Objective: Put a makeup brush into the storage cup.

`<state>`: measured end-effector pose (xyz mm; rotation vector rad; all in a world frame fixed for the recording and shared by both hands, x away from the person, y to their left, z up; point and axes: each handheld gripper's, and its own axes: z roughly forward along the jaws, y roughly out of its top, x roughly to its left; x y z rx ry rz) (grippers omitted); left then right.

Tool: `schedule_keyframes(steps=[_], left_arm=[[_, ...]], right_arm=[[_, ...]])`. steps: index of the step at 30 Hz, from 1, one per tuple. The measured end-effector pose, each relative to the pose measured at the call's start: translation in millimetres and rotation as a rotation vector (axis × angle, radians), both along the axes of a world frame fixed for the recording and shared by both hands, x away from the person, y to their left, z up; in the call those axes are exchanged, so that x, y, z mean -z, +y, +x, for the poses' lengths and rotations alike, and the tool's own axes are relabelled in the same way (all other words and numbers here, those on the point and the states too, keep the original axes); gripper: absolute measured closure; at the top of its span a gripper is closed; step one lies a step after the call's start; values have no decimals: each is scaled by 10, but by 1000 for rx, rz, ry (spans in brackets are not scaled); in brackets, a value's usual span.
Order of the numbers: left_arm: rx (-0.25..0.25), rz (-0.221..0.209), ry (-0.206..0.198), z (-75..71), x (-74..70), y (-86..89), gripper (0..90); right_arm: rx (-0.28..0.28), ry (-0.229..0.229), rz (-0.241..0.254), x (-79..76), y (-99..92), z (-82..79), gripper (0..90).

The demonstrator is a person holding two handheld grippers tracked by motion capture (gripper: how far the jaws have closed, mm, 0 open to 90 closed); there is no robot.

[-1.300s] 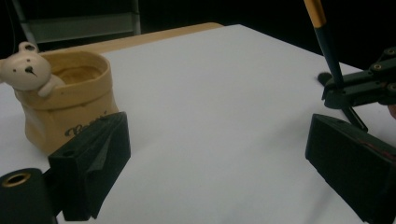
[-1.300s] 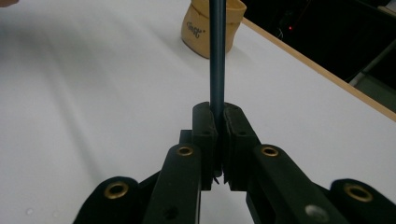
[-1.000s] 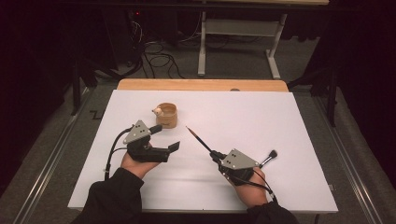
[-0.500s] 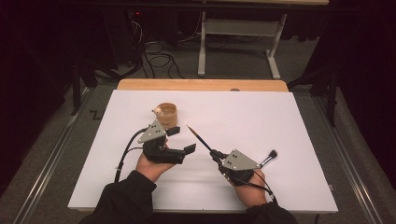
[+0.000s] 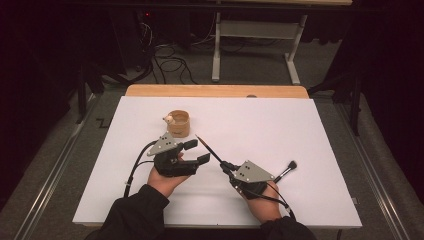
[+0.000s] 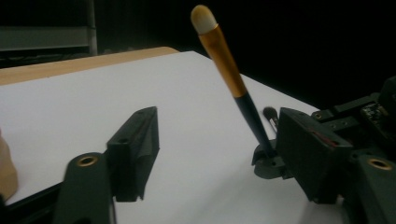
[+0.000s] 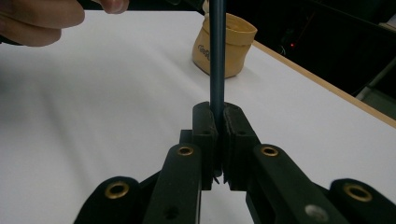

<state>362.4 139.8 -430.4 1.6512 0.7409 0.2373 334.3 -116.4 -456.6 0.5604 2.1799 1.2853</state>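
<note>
right hand-held gripper (image 7: 218,135) clamped on makeup brush (image 6: 231,74); left hand-held gripper (image 5: 196,152) open, just been closing, nothing between. probably handover: center shaft between pads before squeezing.

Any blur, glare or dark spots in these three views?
High view: white table sheet evenly lit and sharp, surroundings nearly black. Left gripper view: gold-ferruled makeup brush soft, its pale tip slightly blurred; background black. Right gripper view: right gripper sharp on the brush's dark handle, tan fabric pouch behind softer, person's hand blurred at top left.
</note>
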Motion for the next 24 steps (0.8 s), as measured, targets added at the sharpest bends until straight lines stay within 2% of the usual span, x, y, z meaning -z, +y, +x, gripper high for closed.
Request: schedule_keyframes(steps=[5, 9, 12, 16, 24], left_arm=[[20, -19, 16, 10, 29, -9, 418], [32, -67, 51, 39, 67, 21, 500], [31, -69, 46, 45, 89, 40, 542], [32, -101, 59, 44, 78, 57, 583], [43, -134, 72, 49, 73, 79, 651]], right_arm=[[-9, 0, 0, 15, 31, 5, 869], [-14, 2, -4, 25, 47, 8, 869], [-17, 6, -9, 34, 55, 10, 869], [-20, 7, -18, 42, 69, 3, 869], [-23, 5, -26, 46, 76, 5, 869]])
